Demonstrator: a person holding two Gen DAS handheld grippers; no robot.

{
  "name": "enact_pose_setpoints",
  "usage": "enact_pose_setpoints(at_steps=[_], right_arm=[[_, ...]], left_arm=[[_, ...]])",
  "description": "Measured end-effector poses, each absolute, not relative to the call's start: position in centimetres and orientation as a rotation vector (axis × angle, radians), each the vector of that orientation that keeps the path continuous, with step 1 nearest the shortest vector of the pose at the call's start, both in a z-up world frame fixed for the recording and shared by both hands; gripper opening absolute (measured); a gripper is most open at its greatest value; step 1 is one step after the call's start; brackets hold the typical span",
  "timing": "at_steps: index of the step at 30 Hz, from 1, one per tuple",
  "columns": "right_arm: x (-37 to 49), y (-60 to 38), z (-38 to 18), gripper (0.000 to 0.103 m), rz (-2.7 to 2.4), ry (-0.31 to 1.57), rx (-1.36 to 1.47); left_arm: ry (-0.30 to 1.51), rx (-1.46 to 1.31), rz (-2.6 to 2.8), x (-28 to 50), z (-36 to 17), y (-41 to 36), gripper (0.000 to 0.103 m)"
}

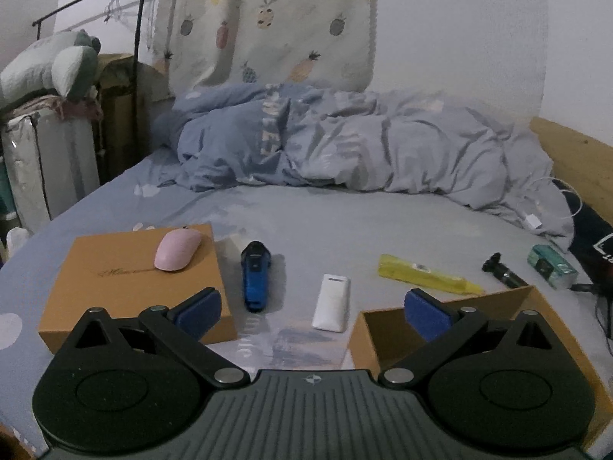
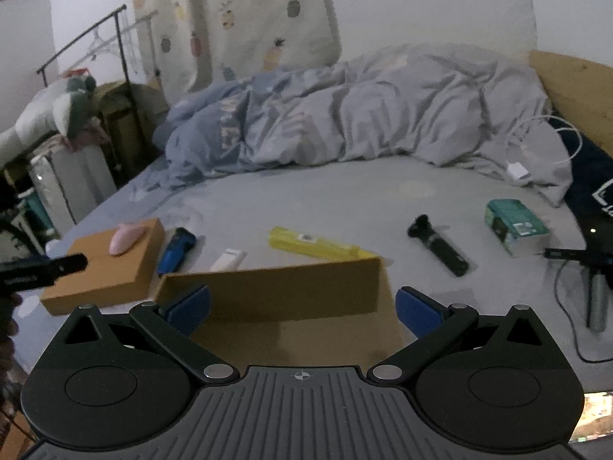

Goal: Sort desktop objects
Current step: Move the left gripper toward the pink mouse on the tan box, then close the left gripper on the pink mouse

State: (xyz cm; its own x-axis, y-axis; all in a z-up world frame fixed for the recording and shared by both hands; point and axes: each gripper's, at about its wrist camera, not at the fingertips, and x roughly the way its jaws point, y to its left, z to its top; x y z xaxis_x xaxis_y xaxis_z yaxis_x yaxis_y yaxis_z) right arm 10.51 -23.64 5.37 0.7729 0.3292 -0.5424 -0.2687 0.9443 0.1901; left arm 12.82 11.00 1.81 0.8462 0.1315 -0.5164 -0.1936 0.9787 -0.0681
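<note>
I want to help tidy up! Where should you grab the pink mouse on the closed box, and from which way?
Grab the pink mouse across its narrow middle, coming down from above. It lies flat on the closed box, so nothing can slip under it, and its rounded sides give the jaws two faces to squeeze. The left gripper is open and looks nearest, so it probably suits best.
</note>
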Motion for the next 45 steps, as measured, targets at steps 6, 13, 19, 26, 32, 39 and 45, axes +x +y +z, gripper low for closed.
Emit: enact_pose_setpoints(at_steps=[6,13,19,26,32,39,45], right_arm=[[12.6,-21.7,6.4,0.103,0.354,0.608,0.102],[15.7,-19.1,6.8,0.103,0.381,0.628,0.102],[17.9,-16.0,7.4,0.103,0.441,0.640,0.092],[20.4,-12.2,7.7,0.103,0.503,0.658,0.091],[22.3,-9.3,6.8,0.103,0.526,0.674,0.111],[25.2,-6.6,5.2,0.103,0.497,0.701,0.099],[28.1,-4.6,3.4,0.103,0.480,0.725,0.070]], left_arm=[[0.540,-0.137,0.200,14.2,2.2,13.3,0.103],[0.556,-0.154,0.238,15.9,2.2,16.3,0.103],[0.579,-0.172,0.275,17.5,1.8,18.9,0.103],[0.600,-0.182,0.295,19.4,0.7,22.5,0.103],[0.622,-0.159,0.309,21.6,-1.2,24.9,0.103],[0.647,-0.162,0.289,24.5,-3.7,27.2,0.103],[0.668,-0.162,0.265,26.8,-5.4,28.9,0.103]])
